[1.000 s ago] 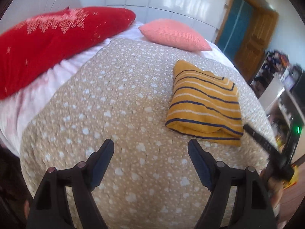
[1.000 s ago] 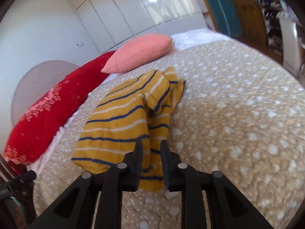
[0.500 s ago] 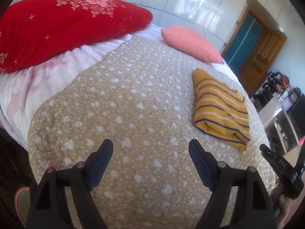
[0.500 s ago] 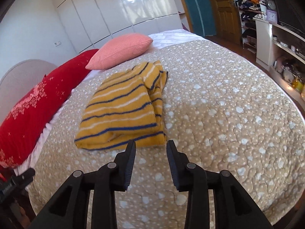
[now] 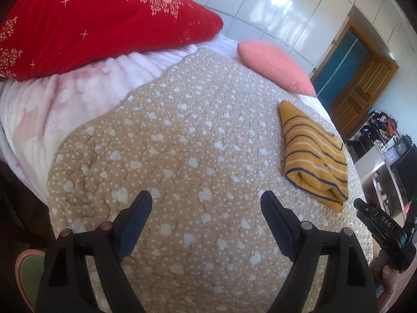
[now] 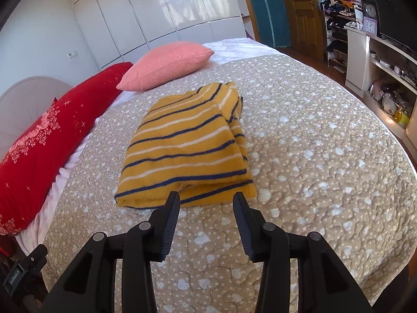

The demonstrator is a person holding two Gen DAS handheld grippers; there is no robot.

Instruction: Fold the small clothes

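A yellow garment with navy and white stripes (image 6: pixel 187 146) lies folded into a compact rectangle on the beige heart-patterned bedspread (image 6: pixel 312 156). My right gripper (image 6: pixel 206 198) is open and empty, its tips just short of the garment's near edge. My left gripper (image 5: pixel 206 200) is wide open and empty over bare bedspread (image 5: pixel 182 143), well to the left of the garment (image 5: pixel 312 154). The right gripper's body (image 5: pixel 383 224) shows at the right edge of the left wrist view.
A long red pillow (image 6: pixel 44 140) and a pink cushion (image 6: pixel 166 62) lie at the head of the bed. White wardrobes (image 6: pixel 156 13) stand behind. Shelves with clutter (image 6: pixel 385 78) and a wooden door (image 6: pixel 299 7) are to the right, past the bed's edge.
My right gripper let go of the garment, opened and drew back from it; the garment now lies flat and folded. My left gripper stayed open and pulled back to the left.
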